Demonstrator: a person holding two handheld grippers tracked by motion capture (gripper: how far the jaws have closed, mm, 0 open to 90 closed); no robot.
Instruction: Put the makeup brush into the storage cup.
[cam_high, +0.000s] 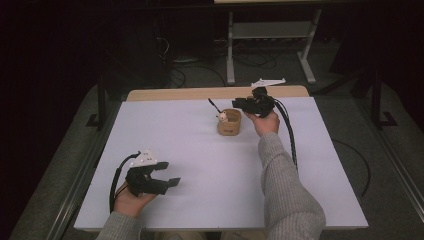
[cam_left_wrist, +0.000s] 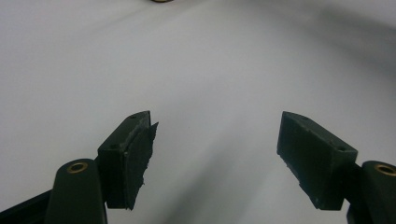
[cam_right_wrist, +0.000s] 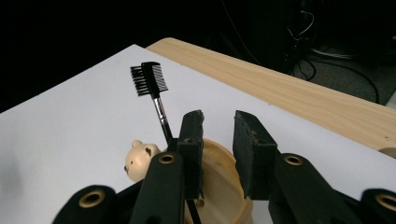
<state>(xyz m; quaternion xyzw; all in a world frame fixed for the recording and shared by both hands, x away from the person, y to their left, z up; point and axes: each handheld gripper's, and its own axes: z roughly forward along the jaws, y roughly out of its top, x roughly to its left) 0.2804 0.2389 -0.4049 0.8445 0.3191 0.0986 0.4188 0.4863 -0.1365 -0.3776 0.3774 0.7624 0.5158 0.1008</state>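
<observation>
Your left gripper (cam_high: 167, 175) hovers wide-jawed over white bench (cam_high: 200, 165). Right gripper (cam_right_wrist: 218, 140), jaws narrowly parted, gripping nothing, sits above round wooden cup (cam_right_wrist: 219, 177); black brow comb-brush (cam_right_wrist: 154, 93) stands inside, its lower handle hidden.

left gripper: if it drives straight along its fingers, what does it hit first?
Probably just the white table sheet: the left gripper, open, looks along bare sheet. The round tan wooden holder lies far off, roughly in that direction, though depth is hard to judge.
</observation>
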